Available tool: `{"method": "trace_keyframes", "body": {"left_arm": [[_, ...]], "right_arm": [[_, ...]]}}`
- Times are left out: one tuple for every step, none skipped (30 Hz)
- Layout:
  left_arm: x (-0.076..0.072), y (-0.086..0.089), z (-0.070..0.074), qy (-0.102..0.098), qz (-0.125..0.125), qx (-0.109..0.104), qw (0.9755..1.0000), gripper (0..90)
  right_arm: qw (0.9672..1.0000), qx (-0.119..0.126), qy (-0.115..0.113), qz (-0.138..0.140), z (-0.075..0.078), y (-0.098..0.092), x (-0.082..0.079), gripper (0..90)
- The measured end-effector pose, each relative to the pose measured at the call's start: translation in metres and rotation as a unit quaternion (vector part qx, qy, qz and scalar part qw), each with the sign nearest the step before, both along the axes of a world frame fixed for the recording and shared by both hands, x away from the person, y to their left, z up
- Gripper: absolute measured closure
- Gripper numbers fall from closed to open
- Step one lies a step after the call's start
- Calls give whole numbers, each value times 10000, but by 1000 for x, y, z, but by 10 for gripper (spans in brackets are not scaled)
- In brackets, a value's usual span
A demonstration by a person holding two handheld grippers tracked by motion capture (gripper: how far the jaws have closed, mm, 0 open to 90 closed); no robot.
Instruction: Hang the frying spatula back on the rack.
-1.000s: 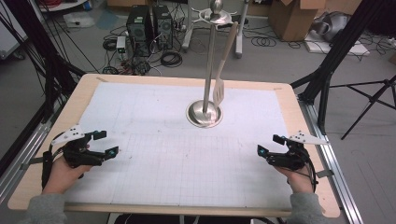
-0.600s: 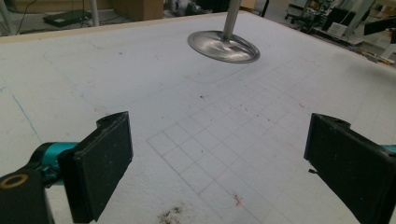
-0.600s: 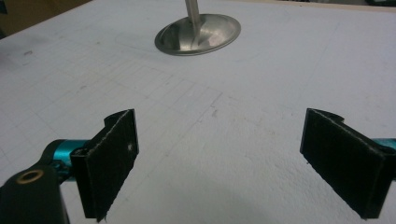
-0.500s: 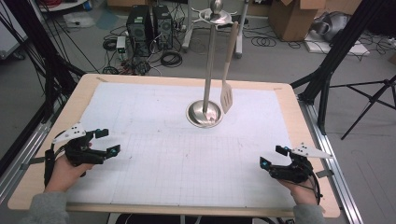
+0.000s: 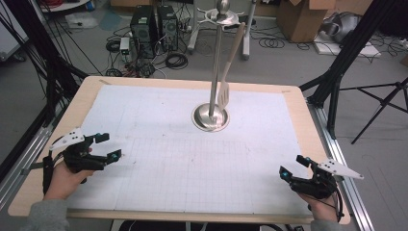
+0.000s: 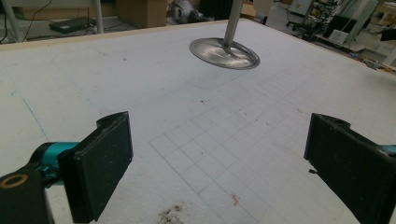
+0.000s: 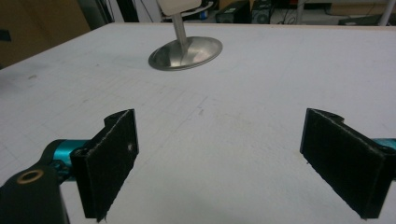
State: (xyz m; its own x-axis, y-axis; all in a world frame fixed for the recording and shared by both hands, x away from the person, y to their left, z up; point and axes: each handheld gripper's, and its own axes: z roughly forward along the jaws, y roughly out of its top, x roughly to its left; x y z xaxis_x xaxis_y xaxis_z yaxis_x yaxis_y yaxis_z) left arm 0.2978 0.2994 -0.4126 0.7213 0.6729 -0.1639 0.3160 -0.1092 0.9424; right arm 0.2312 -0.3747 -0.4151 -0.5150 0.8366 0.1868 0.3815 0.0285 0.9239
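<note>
Both hand-held grippers, left (image 5: 107,147) and right (image 5: 292,166), rest spread and empty near the table's (image 5: 144,84) front edge. The pale wooden slotted spatula (image 5: 230,67) hangs on the polished steel stand (image 5: 211,117) well ahead of them, so the hanging looks finished.

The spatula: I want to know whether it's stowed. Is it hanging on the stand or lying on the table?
Hanging. The spatula dangles from the stand, its blade above the base.

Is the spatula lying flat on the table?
No, in the high view the spatula hangs from the top of the metal stand, its blade above the stand's round base.
</note>
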Motion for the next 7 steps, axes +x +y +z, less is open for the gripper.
{"method": "trace_keyframes", "body": {"left_arm": [[0,0,0,-1,8,-4,10000,82],[-1,0,0,2,9,21,10000,82],[-2,0,-1,14,26,25,10000,82],[-2,0,-2,18,24,76,10000,82],[-2,-1,-2,45,30,82,10000,82],[-3,0,-3,52,36,110,9999,82],[-3,0,-3,67,40,138,9999,82]], "right_arm": [[10000,33,-24,-43,-1,-2,0,106],[10000,46,-17,-65,-1,-4,-1,106],[9999,70,-34,-74,-2,-4,0,106],[9999,94,-71,-91,-2,-6,0,106],[9998,122,-79,-108,-2,-6,1,106],[9998,135,-75,-117,-2,-6,2,106],[9998,147,-102,-112,-2,-5,3,106]]}}
